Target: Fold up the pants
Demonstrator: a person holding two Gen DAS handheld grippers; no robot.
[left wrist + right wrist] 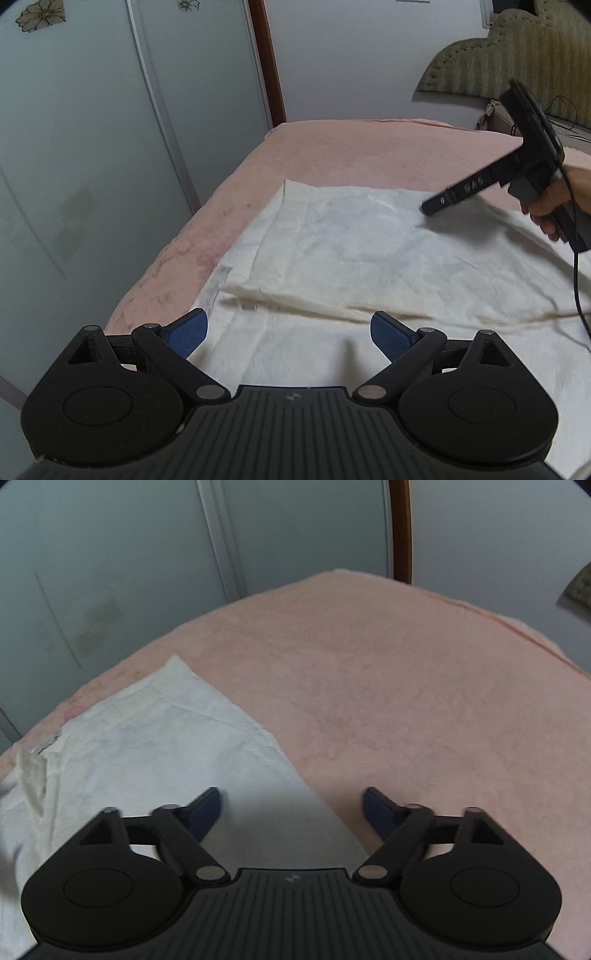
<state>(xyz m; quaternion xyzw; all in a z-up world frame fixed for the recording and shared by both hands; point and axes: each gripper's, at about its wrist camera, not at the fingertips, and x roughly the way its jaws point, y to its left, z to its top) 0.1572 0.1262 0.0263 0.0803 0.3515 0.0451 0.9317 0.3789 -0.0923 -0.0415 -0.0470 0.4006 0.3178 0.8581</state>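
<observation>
The pants (332,251) lie flat on the bed cover (369,155), one layer folded over another, spreading ahead of the left gripper (288,332) and beneath its spread fingers. The right gripper (430,206) hangs over the pants ahead and to the right of the left one. From the right gripper (291,805), the pants (147,746) lie below and to its left, bed cover (406,701) ahead and right. Wardrobe doors (110,147) stand left of the bed, a headboard (517,55) far right.
</observation>
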